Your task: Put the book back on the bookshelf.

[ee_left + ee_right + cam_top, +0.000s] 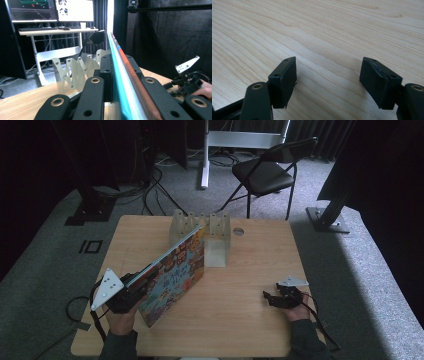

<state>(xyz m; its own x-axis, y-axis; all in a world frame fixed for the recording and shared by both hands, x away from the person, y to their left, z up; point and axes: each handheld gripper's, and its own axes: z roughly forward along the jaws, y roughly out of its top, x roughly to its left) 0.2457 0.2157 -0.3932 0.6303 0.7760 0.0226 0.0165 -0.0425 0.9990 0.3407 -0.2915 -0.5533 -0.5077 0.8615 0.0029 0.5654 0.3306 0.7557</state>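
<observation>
Book [176, 275]: thin, colourful cover, left of centre in the high view. Stands tilted on its lower edge on the table [250, 270], cover facing lower right. Long axis runs diagonally from lower left to upper right, the far top corner reaching up to the rack [202, 227].

Left gripper [131, 290]: clenched on the book's near end, at lower left of the high view. In the left gripper view the book's edge [125, 75] runs straight up the middle between the two black jaws, which press on either face. The book points directly away from this gripper, toward the rack.

Rack: pale, slotted dividers, upper centre of the table; in the left gripper view it sits left of the book's edge [75, 72], so the book looks not yet lined up with a slot. Whether the far corner touches the rack I cannot tell.

Right gripper [274, 297]: lower right of the high view, well apart from the book. Jaws spread, nothing between them; in the right gripper view bare wood grain lies between the pads [284, 80].

Judgement: the left hand alone carries the book; the coming move turns on swinging its long axis toward a slot.
</observation>
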